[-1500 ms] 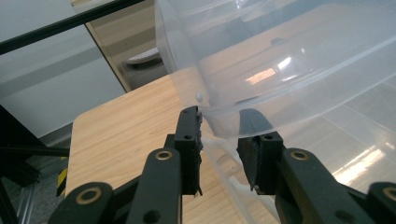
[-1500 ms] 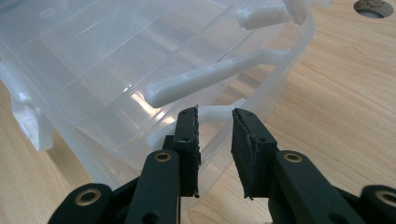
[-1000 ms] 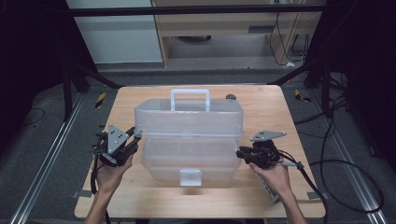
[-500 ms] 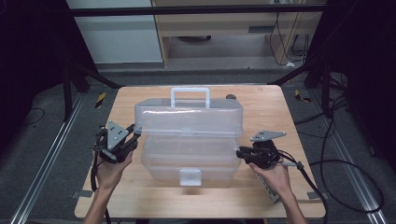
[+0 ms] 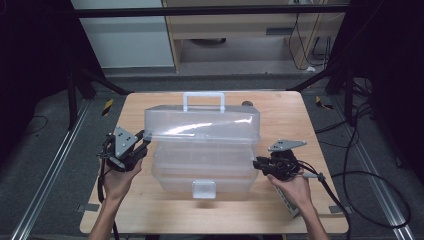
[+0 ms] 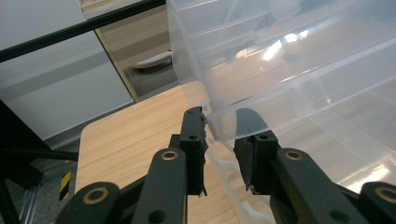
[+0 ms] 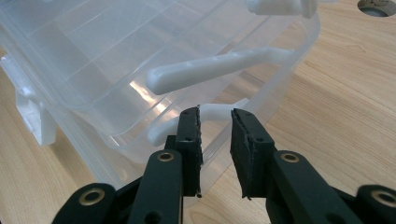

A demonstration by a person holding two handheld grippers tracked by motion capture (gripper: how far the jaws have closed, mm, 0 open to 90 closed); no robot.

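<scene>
A clear plastic toolbox [image 5: 202, 167] stands mid-table with its lid [image 5: 200, 125] raised and its white handle [image 5: 203, 100] at the far side. My left gripper [image 5: 144, 142] is at the box's left end. Its jaws straddle the box's thin edge [image 6: 211, 133] with a gap still showing, so it is open [image 6: 219, 126]. My right gripper [image 5: 257, 164] is at the box's right end and open [image 7: 215, 114]. A curved white link arm [image 7: 161, 129] runs across just beyond its tips. A second white arm [image 7: 215, 70] lies higher up the wall.
The wooden table [image 5: 285, 115] has bare wood to the right of the box and a round hole [image 5: 246, 103] near its far edge. A white latch [image 5: 204, 189] sticks out at the box's front. Cables [image 5: 365, 200] trail over the floor on the right.
The left gripper has crept slightly farther along the box's left end. Box, lid and right gripper look the same.
</scene>
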